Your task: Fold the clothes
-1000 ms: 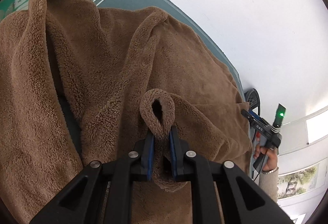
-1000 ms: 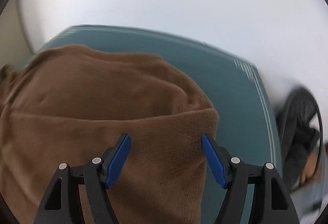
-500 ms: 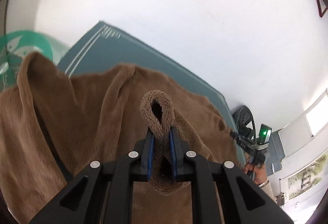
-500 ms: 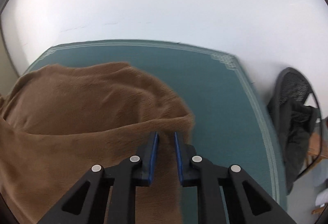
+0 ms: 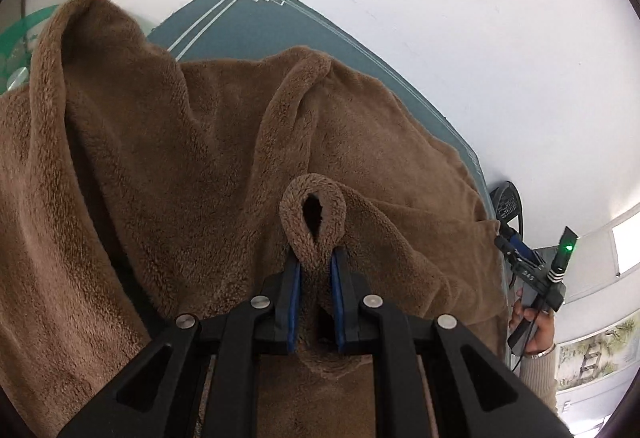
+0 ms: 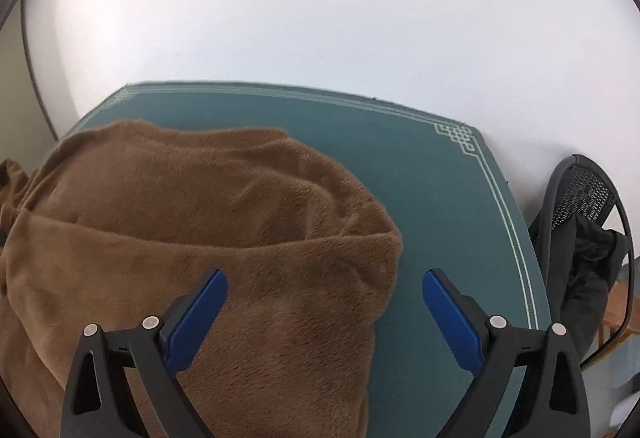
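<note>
A brown fleece garment (image 5: 180,165) lies bunched on a teal table mat (image 5: 256,33). My left gripper (image 5: 314,258) is shut on a looped fold of the fleece's edge, which sticks up between the blue pads. In the right wrist view the same garment (image 6: 224,222) lies in a rounded heap on the mat (image 6: 440,197). My right gripper (image 6: 324,290) is wide open and empty, just above the garment's right corner. It also shows at the right of the left wrist view (image 5: 536,274), held by a hand.
A white wall stands behind the table. A black mesh chair (image 6: 584,222) with dark clothing on it stands off the table's right edge. A green round object (image 5: 20,41) sits at the far left. The mat's right part is bare.
My right gripper, shut on the fleece corner half a second ago, has opened and let it go. My left gripper keeps its hold and has tilted back down toward the garment.
</note>
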The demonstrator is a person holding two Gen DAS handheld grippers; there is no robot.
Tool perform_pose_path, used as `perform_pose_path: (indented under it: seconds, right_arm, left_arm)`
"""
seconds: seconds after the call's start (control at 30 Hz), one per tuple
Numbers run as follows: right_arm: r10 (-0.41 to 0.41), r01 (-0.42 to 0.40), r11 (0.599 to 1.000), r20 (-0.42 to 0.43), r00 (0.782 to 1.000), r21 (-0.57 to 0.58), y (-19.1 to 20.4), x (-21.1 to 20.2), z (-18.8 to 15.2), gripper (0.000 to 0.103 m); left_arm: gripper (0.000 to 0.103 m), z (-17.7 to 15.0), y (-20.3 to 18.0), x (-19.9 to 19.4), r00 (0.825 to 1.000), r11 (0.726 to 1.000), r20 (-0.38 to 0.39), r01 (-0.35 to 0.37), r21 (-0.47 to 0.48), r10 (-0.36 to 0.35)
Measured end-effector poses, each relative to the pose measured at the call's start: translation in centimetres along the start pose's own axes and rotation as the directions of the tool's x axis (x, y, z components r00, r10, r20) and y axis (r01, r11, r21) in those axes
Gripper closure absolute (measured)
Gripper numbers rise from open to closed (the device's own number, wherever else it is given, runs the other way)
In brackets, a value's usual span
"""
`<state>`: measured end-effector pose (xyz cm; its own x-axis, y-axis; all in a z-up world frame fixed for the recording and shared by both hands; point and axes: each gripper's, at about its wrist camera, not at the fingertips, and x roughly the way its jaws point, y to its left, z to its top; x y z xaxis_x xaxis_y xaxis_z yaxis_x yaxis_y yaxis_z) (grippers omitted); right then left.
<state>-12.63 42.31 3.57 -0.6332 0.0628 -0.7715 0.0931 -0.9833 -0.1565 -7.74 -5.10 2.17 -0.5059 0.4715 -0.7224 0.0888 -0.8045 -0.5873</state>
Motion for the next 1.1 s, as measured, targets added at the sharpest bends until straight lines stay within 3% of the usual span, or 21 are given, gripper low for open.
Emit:
perform_pose_path:
  seconds: [0.1, 0.13, 0.17, 0.2, 0.23, 0.3, 0.37, 0.43, 0.53, 0.67, 0.73, 0.8, 0.93, 1.1]
  right_arm:
    - [0.002, 0.0, 1.0, -0.068, 0.998, 0.021, -0.1, 1.5, -0.4, 0.004]
    - [0.009, -0.007, 0.999, -0.081, 0.997, 0.031, -0.1, 2.0, -0.7, 0.009]
    - [0.022, -0.019, 0.999, -0.086, 0.996, 0.036, 0.0, 2.3, -0.9, 0.038]
    - [0.048, -0.044, 0.998, -0.088, 0.995, 0.047, -0.1, 2.5, -1.2, 0.053]
    - [0.054, -0.049, 0.997, -0.081, 0.995, 0.06, -0.3, 2.5, -1.3, 0.057]
    - [0.008, -0.004, 0.998, -0.067, 0.998, 0.059, -0.4, 2.3, -1.1, 0.057]
    - [-0.029, 0.033, 0.998, -0.064, 0.998, 0.054, -0.3, 2.5, -1.0, 0.057]
    - [-0.049, 0.051, 0.998, -0.07, 0.996, 0.035, 0.1, 2.9, -1.1, 0.057]
    - [-0.095, 0.094, 0.995, -0.057, 0.994, -0.028, 1.2, 2.8, -1.4, 0.056]
    - [-0.131, 0.128, 0.989, -0.053, 0.99, -0.072, 1.8, 2.7, -1.6, 0.054]
    - [-0.111, 0.108, 0.993, -0.058, 0.992, -0.05, 1.5, 2.3, -1.5, 0.053]
    - [-0.086, 0.085, 0.996, -0.042, 0.995, -0.031, 1.3, 1.2, -1.6, 0.052]
    - [-0.072, 0.075, 0.995, 0.042, 0.996, -0.061, 2.5, -2.4, -2.0, 0.033]
    - [0.104, -0.094, 0.988, 0.07, 0.992, -0.122, 6.2, -5.6, -3.0, 0.029]
  left_arm:
    - [0.087, 0.6, -1.1, -0.7, 0.999, 0.999, 0.034, 0.028, 0.02, -0.029]
    - [0.087, 0.8, -1.4, -1.2, 0.997, 0.998, 0.056, 0.048, 0.033, -0.05]
    - [0.087, 1.0, -1.8, -1.8, 0.995, 0.997, 0.079, 0.062, 0.047, -0.066]
    - [0.087, 1.2, -2.2, -2.4, 0.992, 0.996, 0.103, 0.064, 0.065, -0.07]
    - [0.087, 1.3, -2.6, -3.0, 0.989, 0.994, 0.128, 0.064, 0.084, -0.075]
    - [0.086, 1.7, -3.2, -3.8, 0.984, 0.992, 0.164, 0.056, 0.111, -0.073]
    - [0.084, 2.2, -2.5, -2.1, 0.994, 0.997, 0.102, -0.033, 0.075, 0.026]
    - [0.084, 2.4, -1.2, -0.1, 0.994, 0.993, 0.032, -0.108, 0.038, 0.107]
    - [0.081, 2.3, 1.1, 1.7, 0.99, 0.991, -0.041, -0.137, -0.013, 0.136]
    - [0.067, 3.0, 1.0, 0.8, 0.991, 0.991, -0.015, -0.134, -0.026, 0.133]
    - [0.045, 3.0, 0.7, -0.3, 0.988, 0.989, 0.026, -0.149, -0.013, 0.149]
    - [0.036, 2.9, 0.3, -1.7, 0.989, 0.992, 0.076, -0.126, -0.001, 0.125]
    - [0.032, 2.1, -0.9, -3.2, 0.988, 0.994, 0.118, -0.105, 0.035, 0.1]
    - [0.028, -0.1, -3.9, -1.5, 0.998, 0.99, 0.042, -0.042, 0.135, 0.036]
